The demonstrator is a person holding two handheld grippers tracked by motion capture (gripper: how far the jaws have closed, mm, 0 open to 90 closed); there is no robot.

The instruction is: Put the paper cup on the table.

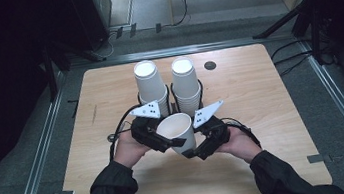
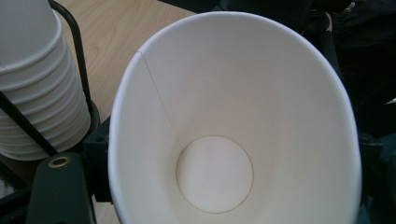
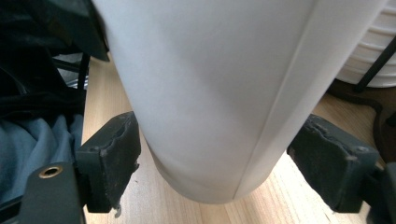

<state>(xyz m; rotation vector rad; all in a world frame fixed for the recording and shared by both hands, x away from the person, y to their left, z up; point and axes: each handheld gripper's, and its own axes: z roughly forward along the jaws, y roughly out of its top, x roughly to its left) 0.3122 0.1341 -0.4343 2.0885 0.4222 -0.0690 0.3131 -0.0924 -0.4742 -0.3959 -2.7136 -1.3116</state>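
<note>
While the left tool [image 1: 178,141] grips the cup [image 1: 178,130] by its rim, the right tool [image 1: 193,153] sits open around its base, above the tabletop [image 1: 260,95].

Recording studio, dark tripod legs [image 1: 279,23], wooden table [image 1: 263,115], floor cables [image 1: 290,56]

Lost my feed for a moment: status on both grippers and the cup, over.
Left gripper clamped on white paper cup at its rim. Right gripper open around cup's base, pads apart from it. Two cup stacks just behind.
</note>
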